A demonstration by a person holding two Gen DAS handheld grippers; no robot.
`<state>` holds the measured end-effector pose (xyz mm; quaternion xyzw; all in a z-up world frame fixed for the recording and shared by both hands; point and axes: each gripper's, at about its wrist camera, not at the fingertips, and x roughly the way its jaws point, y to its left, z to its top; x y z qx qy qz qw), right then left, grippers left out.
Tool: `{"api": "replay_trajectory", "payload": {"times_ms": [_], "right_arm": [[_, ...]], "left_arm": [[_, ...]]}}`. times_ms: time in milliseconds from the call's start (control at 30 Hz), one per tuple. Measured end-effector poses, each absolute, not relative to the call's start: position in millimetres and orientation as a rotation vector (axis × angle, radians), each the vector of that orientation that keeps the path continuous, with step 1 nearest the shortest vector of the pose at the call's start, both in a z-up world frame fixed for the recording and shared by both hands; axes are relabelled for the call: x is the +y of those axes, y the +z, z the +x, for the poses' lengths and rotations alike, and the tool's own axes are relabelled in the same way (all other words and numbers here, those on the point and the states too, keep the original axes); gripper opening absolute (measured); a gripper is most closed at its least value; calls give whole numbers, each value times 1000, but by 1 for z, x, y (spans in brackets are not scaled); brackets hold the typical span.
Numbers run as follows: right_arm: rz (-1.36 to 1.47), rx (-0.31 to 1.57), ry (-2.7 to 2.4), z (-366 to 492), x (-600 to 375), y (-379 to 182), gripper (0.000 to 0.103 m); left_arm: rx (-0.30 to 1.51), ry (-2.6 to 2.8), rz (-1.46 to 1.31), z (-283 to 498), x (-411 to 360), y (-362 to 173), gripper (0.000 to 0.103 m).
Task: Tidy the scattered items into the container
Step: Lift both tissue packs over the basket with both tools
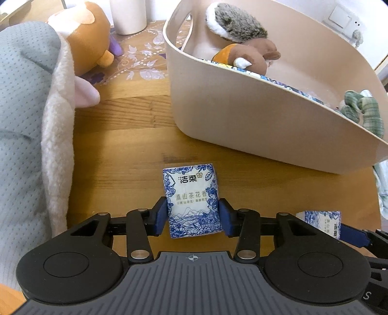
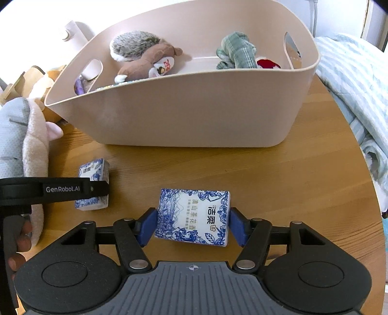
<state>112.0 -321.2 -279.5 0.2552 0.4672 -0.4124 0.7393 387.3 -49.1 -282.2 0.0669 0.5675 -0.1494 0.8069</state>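
Two blue-and-white tissue packs lie on the wooden table in front of a beige basket [image 1: 242, 116] [image 2: 181, 116]. In the left wrist view my left gripper [image 1: 194, 214] is shut on one tissue pack [image 1: 192, 193], with a blue pad pressed on each long side. In the right wrist view my right gripper [image 2: 193, 226] is shut on the other tissue pack [image 2: 194, 213], held the same way. Each view shows the other pack off to the side [image 1: 320, 221] [image 2: 93, 169]. The basket holds a brown plush animal [image 2: 145, 58], a green knitted item [image 2: 237, 51] and a red item [image 2: 266, 63].
A large grey-and-cream plush [image 1: 29, 121] fills the left side, with a brown plush [image 1: 84, 36] and a white cylinder [image 1: 128, 14] behind it. A striped pale-blue blanket [image 2: 351, 97] lies past the table's round right edge [image 2: 363, 193]. A person's hand [image 2: 19, 242] holds the left gripper.
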Motion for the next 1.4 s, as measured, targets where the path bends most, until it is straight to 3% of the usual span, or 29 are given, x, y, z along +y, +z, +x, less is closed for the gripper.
{"api": "replay_trajectory", "payload": {"times_ms": [1400], "right_arm": [[393, 773, -858, 110, -296, -159, 60]], "left_arm": [[930, -446, 78, 353, -60, -145, 45]]}}
